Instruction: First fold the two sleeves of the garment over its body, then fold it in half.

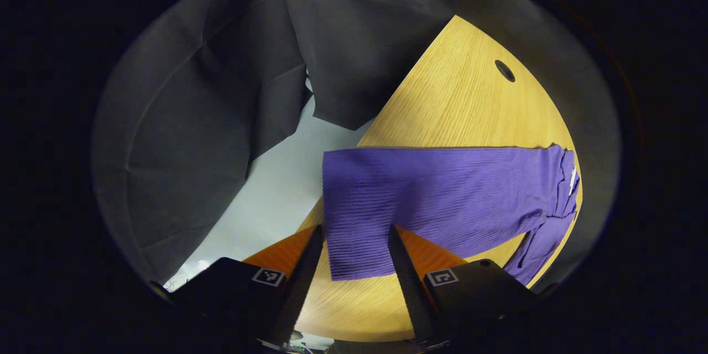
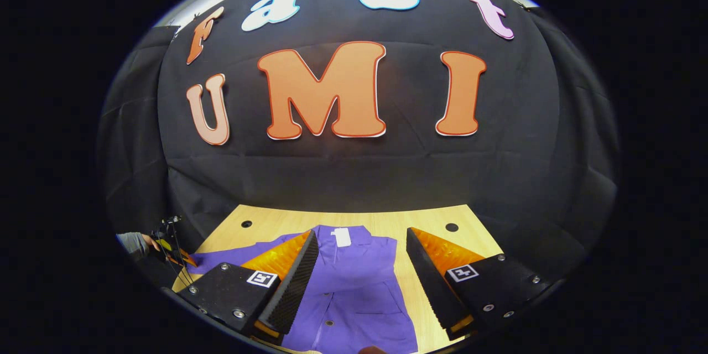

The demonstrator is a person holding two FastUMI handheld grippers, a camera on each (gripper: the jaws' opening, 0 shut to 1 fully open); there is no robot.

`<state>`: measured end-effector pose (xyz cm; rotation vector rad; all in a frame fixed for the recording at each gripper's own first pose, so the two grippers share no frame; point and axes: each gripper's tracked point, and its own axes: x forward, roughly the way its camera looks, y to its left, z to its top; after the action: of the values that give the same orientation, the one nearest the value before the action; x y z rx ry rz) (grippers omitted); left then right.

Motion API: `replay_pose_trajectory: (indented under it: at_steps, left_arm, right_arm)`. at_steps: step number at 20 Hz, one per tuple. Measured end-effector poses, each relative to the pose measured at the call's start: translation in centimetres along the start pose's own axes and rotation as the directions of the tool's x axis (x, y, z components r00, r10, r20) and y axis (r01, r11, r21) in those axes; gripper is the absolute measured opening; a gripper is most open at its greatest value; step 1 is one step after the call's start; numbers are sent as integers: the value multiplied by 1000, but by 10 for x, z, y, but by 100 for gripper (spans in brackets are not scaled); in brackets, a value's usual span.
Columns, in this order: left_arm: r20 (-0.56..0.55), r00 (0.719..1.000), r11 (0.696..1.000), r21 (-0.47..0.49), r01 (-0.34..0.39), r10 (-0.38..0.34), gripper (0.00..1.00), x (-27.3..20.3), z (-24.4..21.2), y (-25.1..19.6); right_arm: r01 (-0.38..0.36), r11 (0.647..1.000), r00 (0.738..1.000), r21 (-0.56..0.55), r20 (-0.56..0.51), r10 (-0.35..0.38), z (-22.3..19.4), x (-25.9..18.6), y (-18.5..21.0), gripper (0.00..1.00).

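Purple garment (image 2: 354, 287) flat on the wooden table (image 1: 464, 105), left gripper (image 1: 354, 238) wide open above its sleeve end, empty, right gripper (image 2: 362, 265) wide open over its body, empty.

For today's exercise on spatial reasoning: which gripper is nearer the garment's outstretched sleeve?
Left. The left gripper hovers open right at the sleeve's cuff end; the right gripper is open over the garment's body.

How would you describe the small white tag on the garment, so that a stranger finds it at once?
Start at the wooden table before the black cloth wall. On it lies a purple garment. At its far end, by the collar, sits a small white tag, the only white patch on the purple cloth.
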<state>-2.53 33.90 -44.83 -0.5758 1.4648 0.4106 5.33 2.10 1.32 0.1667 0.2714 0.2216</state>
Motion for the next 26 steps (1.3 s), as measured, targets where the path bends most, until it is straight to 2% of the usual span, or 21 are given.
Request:
replay_pose_trajectory:
  at_steps: [2,3,4,5,6,7,9,10,11,13,14,18,22,26]
  left_arm:
    - [-2,999,999,12,-35,35,68,2,4,2]
    - [-9,998,998,19,-59,60,58,2,5,5]
    - [-13,998,998,17,-67,67,52,3,7,5]
    - [-15,998,998,21,-64,64,41,3,9,3]
    - [-13,998,998,9,-55,56,40,3,10,-1]
    - [-18,999,999,-3,-47,47,22,3,12,-5]
    - [-21,999,999,-1,-40,40,7,3,11,-5]
    - [-19,999,999,-2,-42,42,8,0,10,-5]
    - [-10,999,999,4,-38,38,7,-6,11,-8]
    - [20,1000,999,36,-13,13,7,-22,15,-22]
    - [39,999,998,59,-2,-1,7,-32,17,-30]
    - [117,991,988,149,49,-67,7,-79,23,-74]
    - [173,976,962,260,84,-132,7,-127,15,-128]
    - [209,957,923,367,114,-202,7,-172,6,-192]
  right_arm:
    - [4,1000,1000,-13,0,-4,0,-2,-1,95]
    - [7,1000,1000,-20,-2,-7,-1,-2,-2,95]
    - [10,1000,1000,-27,-4,-11,-2,-3,-4,95]
    - [14,999,1000,-33,-7,-14,-2,-2,-6,95]
    - [16,999,1000,-34,-7,-16,-3,-2,-7,95]
    - [12,999,1000,-34,-8,-12,-3,-3,-6,100]
    - [9,1000,1000,-29,-14,-10,-6,-1,-8,100]
    - [12,999,1000,-30,-17,-13,-8,-1,-10,100]
    - [14,999,1000,-32,-17,-14,-7,-1,-13,95]
    - [17,999,1000,-34,-16,-17,-7,-3,-19,100]
    - [15,999,1000,-31,-16,-16,-7,-1,-21,95]
    - [-1,1000,1000,-17,-10,1,-5,1,-29,95]
    - [-14,999,1000,-30,0,14,-2,1,-39,95]
    - [-21,999,1000,-41,15,22,-1,-6,-53,96]
